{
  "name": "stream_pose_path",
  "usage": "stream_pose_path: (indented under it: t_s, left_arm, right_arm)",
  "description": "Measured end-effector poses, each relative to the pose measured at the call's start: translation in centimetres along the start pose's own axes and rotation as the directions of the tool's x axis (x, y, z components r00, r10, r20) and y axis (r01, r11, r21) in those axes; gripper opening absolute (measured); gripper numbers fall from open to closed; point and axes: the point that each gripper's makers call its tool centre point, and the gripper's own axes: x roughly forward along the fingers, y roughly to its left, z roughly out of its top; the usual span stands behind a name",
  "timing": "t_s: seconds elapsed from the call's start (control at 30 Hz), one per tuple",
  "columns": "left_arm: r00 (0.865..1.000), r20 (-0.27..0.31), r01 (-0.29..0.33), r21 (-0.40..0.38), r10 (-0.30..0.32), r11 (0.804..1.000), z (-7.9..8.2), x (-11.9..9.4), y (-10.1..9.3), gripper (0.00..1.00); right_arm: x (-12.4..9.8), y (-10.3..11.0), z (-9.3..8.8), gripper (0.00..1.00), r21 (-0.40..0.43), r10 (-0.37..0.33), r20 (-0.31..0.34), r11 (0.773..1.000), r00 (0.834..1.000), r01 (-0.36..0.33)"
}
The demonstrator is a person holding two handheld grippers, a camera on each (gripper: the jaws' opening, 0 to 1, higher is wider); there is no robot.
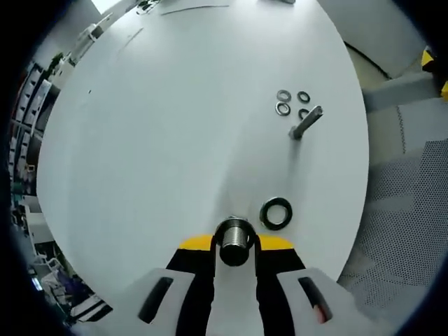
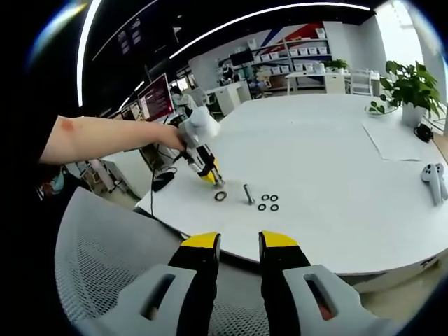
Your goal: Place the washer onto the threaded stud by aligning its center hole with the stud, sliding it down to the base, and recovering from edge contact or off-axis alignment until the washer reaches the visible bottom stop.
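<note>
In your left gripper view, the left gripper point(image 1: 235, 246) rises from the bottom centre with its yellow-tipped jaws closed on a threaded metal cylinder point(image 1: 234, 240), seen end-on; you cannot tell exactly what part it is. Just to its right, a dark washer point(image 1: 276, 213) lies flat on the white round table point(image 1: 161, 140), close to the jaw tips but not touching them. Farther up and right, the stud point(image 1: 306, 122) stands on the table, leaning toward the upper right in this fisheye view. Around its far end sits a cluster of small washers point(image 1: 283, 108), three clearly seen and a fourth partly hidden by the stud. A mesh chair point(image 1: 402, 210) fills the lower right.

In your right gripper view, the right gripper point(image 2: 239, 246) sits at the bottom centre, jaws parted with a clear gap and holding nothing, well back from the table point(image 2: 336, 161) and over a mesh chair back point(image 2: 98, 252). Left of centre, your bare forearm point(image 2: 105, 136) reaches in from the left, holding the left gripper point(image 2: 213, 180) tip-down at the table's near edge. Just right of that tip lies the washer point(image 2: 220, 196), then the upright stud point(image 2: 248, 194), then four small washers point(image 2: 267, 202) grouped to its right. A potted plant point(image 2: 409, 87) is at the upper right, and white handheld controllers point(image 2: 435, 178) lie at the right edge.
</note>
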Motion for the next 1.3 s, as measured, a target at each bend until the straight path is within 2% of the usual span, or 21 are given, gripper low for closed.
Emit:
stream_pose_path:
  t_s: [0.27,0.4,0.53,0.57,0.63,0.7,0.73,0.8,0.83,0.9,0.97,1.13,1.3]
  left_arm:
    - [1.0,-0.017,0.01,0.006,-0.01,1.0,-0.3,0.8,0.0,0.19]
    - [1.0,-0.008,0.031,0.005,-0.03,1.0,-0.3,0.9,-0.3,0.2]
    - [1.0,0.007,0.019,0.0,-0.019,1.0,-0.4,1.0,-0.1,0.21]
    - [1.0,0.0,0.01,-0.006,-0.01,1.0,-0.6,1.1,-0.2,0.2]
    - [1.0,-0.027,-0.004,0.045,0.005,0.999,-1.4,0.9,-0.2,0.18]
    - [1.0,-0.03,-0.007,0.036,0.008,0.999,-2.0,0.7,-0.3,0.19]
    - [1.0,-0.021,-0.001,0.027,0.002,1.0,-2.1,0.6,-0.4,0.22]
    - [0.997,0.061,0.04,-0.019,-0.039,0.999,-1.5,0.7,-1.0,0.38]
    - [0.997,0.072,0.042,-0.042,-0.039,0.998,-1.5,0.6,-1.1,0.39]
    - [0.996,0.081,0.038,-0.041,-0.034,0.998,-1.9,0.3,-0.9,0.36]
    - [0.994,0.106,0.027,-0.057,-0.021,0.998,-1.8,0.1,-1.0,0.38]
    - [0.987,0.152,0.06,-0.071,-0.048,0.996,-1.9,-0.3,-2.7,0.4]
    - [0.983,0.165,0.09,-0.074,-0.076,0.993,-1.9,-0.3,-4.3,0.4]
  right_arm:
    - [0.0,-0.1,0.0,0.25,0.009,-0.006,0.003,1.0,1.0,0.006]
    - [0.0,-0.1,0.0,0.25,0.008,0.0,0.005,1.0,1.0,0.0]
    - [0.0,0.0,0.0,0.25,0.008,0.004,0.008,1.0,1.0,-0.004]
    - [0.0,0.0,0.0,0.25,0.009,0.004,0.008,1.0,1.0,-0.004]
    - [0.0,0.0,0.1,0.25,0.008,0.005,0.009,1.0,1.0,-0.005]
    - [0.0,0.1,0.1,0.25,0.007,0.007,0.012,1.0,1.0,-0.007]
    - [0.0,0.1,0.2,0.25,0.005,0.012,0.015,1.0,1.0,-0.012]
    - [0.0,0.2,0.2,0.25,0.005,0.015,0.016,1.0,1.0,-0.015]
    - [0.0,0.2,0.2,0.25,0.006,0.016,0.015,1.0,1.0,-0.016]
    - [0.0,0.2,0.2,0.25,0.004,0.017,0.016,1.0,1.0,-0.017]
    - [0.1,0.3,0.2,0.25,0.003,0.02,0.016,1.0,1.0,-0.02]
    - [0.1,0.3,0.2,0.25,0.0,0.024,0.014,1.0,1.0,-0.024]
    - [0.1,0.3,0.3,0.25,0.0,0.022,0.018,1.0,1.0,-0.022]
